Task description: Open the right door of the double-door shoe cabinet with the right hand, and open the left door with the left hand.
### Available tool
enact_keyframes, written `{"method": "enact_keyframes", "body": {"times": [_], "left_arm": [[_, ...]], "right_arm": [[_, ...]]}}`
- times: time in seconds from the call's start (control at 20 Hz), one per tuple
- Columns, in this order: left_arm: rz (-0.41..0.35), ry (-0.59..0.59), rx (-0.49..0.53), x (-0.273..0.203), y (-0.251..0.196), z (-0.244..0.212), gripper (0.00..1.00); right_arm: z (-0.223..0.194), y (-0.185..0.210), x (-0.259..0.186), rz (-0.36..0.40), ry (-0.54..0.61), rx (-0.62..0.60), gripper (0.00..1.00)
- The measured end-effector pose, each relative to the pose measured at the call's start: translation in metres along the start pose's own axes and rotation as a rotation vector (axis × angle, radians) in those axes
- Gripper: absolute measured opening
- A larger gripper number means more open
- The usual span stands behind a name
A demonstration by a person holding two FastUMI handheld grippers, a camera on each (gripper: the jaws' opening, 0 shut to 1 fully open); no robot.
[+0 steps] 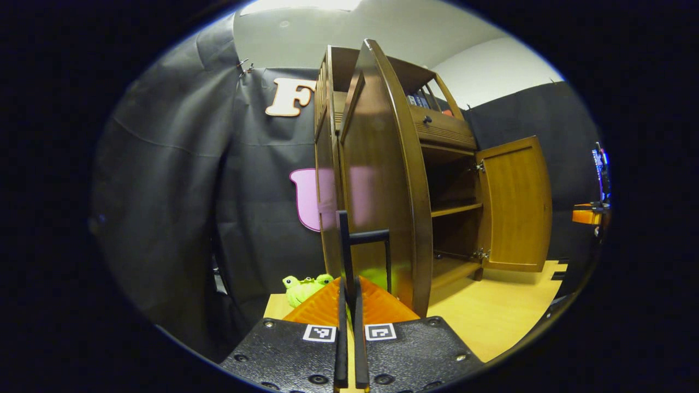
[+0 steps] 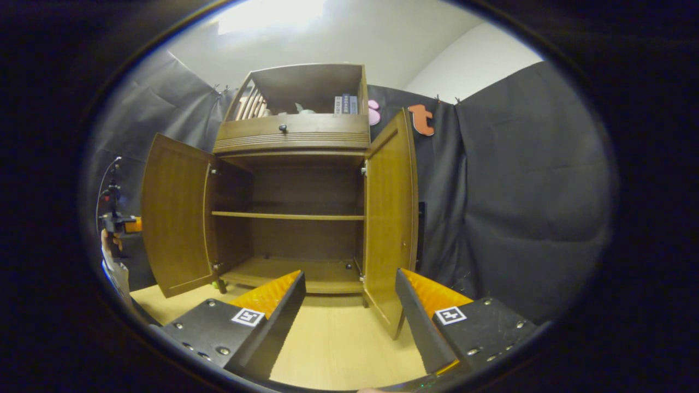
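Standing open in both views, both doors of the cabinet (image 2: 295,180) indicate that the task is essentially complete. In the right gripper view the cabinet fills the frame centre: the left door (image 2: 175,218) is swung out at centre left, the right door (image 2: 390,218) at centre right, and bare shelves show between them. The right gripper (image 2: 349,305) at the bottom has its fingers spread wide, holding nothing, with the right door's lower edge between them and farther off. In the left gripper view the left door (image 1: 377,180) stands edge-on at centre. The left gripper (image 1: 349,322) has its fingers nearly together; whether they pinch the dark handle (image 1: 363,245) just ahead cannot be told. Remaining, by judgement: release and retract.
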State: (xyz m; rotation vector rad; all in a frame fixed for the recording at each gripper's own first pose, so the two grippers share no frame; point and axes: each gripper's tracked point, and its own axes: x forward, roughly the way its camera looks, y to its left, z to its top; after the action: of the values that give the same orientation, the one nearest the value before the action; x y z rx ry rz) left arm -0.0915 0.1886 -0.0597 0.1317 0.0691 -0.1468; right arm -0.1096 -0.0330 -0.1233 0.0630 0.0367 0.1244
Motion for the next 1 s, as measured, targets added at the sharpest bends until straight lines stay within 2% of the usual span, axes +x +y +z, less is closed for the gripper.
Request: {"method": "enact_keyframes", "body": {"times": [0.25, 0.3, 0.35, 0.4, 0.45, 0.65, 0.7, 0.75, 0.85, 1.0], "left_arm": [[0.069, -0.01, -0.036, -0.01, -0.002, 0.003, 0.1], [0.086, -0.035, -0.031, -0.018, -0.002, 0.01, 0.14], [0.096, -0.048, -0.025, -0.023, -0.004, 0.015, 0.24], [0.108, -0.042, -0.014, -0.026, -0.004, 0.012, 0.27], [0.137, -0.019, -0.01, -0.034, -0.001, 0.006, 0.41], [0.253, 0.039, -0.005, -0.052, 0.013, 0.007, 0.74], [0.297, 0.039, -0.022, -0.055, 0.02, 0.008, 0.75], [0.33, 0.049, -0.036, -0.059, 0.023, 0.009, 0.84], [0.379, 0.055, -0.037, -0.068, 0.023, 0.012, 0.96], [0.4, 0.046, -0.02, -0.073, 0.013, 0.037, 0.93]], "right_arm": [[0.002, 0.007, 0.001, 0.006, 0.004, -0.007, 0.98], [0.002, 0.007, 0.001, 0.006, 0.006, -0.011, 0.98], [0.003, 0.007, 0.0, 0.005, 0.007, -0.015, 0.98], [0.004, 0.008, -0.002, 0.007, 0.005, -0.018, 0.98], [0.006, 0.009, -0.003, 0.007, 0.001, -0.017, 0.98], [0.011, 0.011, -0.003, 0.012, -0.008, -0.02, 0.98], [0.012, 0.011, -0.003, 0.012, -0.009, -0.023, 0.98], [0.013, 0.012, -0.003, 0.013, -0.008, -0.024, 0.98], [0.014, 0.011, -0.002, 0.012, -0.007, -0.024, 0.98], [0.016, 0.005, -0.004, -0.01, 0.002, -0.025, 0.98]]}}
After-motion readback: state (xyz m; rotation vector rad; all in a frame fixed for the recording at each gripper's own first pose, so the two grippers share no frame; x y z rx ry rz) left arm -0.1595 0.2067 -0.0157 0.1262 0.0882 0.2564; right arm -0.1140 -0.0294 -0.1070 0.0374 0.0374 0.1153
